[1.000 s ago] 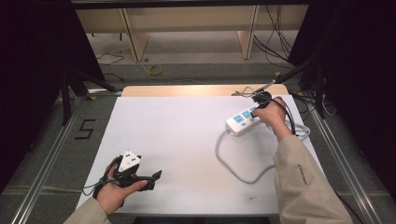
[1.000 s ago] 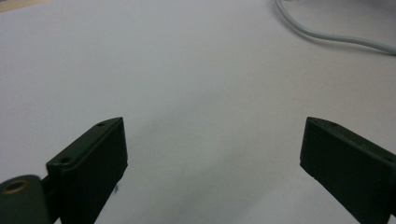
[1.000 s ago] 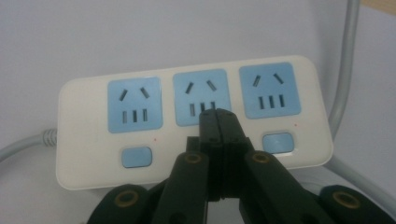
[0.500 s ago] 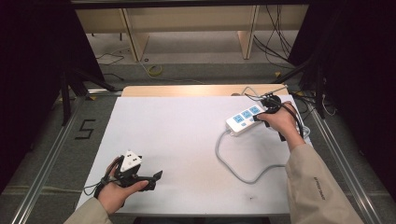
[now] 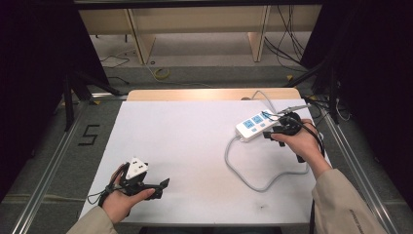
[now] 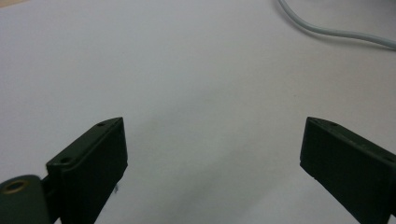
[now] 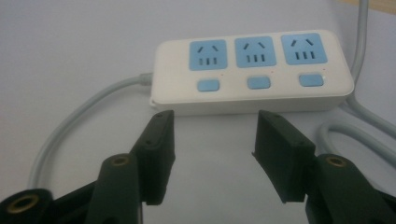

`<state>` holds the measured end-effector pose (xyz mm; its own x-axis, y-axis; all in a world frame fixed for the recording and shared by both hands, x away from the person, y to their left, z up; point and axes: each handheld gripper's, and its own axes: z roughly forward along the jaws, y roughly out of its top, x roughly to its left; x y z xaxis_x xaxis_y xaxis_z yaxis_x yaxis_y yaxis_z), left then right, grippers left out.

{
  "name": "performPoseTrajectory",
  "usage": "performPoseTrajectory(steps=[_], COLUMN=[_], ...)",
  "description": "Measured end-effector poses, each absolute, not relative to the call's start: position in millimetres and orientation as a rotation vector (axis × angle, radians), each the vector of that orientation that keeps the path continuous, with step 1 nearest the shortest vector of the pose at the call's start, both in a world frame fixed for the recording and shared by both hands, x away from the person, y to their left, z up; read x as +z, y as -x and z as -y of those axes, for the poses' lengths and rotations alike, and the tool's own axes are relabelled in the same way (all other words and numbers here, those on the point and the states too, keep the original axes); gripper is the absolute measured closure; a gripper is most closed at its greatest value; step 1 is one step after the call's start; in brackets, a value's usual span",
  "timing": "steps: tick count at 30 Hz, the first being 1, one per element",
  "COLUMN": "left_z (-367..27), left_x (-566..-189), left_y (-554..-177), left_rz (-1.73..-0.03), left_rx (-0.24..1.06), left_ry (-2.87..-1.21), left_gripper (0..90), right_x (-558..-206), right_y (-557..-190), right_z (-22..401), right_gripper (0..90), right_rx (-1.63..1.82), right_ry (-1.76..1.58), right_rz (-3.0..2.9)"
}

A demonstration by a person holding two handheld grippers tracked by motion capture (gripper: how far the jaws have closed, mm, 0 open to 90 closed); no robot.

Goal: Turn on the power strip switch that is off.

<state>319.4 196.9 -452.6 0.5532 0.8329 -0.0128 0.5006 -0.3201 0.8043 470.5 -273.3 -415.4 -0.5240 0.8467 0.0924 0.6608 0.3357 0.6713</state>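
The table (image 5: 195, 146) is plain white, with a pale wooden strip along its 12 o'clock edge. At 2 o'clock lies a white power strip (image 7: 252, 74) carrying three light-blue sockets and three light-blue buttons beneath them, with a pale grey cable (image 5: 243, 170). The right hand-held gripper (image 7: 212, 140) has black jaws with brass-coloured rivets. The left hand-held gripper (image 5: 163, 187), at 7 o'clock, is black with a pale grey plate on top. Both sleeves are beige. The floor is grey, marked with a black "5" (image 5: 89, 135) at 9 o'clock.
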Motion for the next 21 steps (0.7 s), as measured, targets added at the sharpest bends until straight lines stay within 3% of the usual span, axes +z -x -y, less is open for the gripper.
performPoseTrajectory(steps=[12, 21], left_z=[-196.8, -196.0], left_x=[-452.8, -451.9], left_y=[-319.2, -319.4], left_rz=[-1.08, -1.069], left_rx=[0.531, 0.537], left_ry=[-1.986, -1.992], left_gripper=[7.0, 7.0], right_x=[-429.1, -440.8], right_y=[-391.0, -362.8], right_z=[270.9, 272.4], right_gripper=[36.9, 35.8], right_rx=[1.22, 1.221], right_ry=[-1.255, -1.217], right_rz=[-2.234, -2.231])
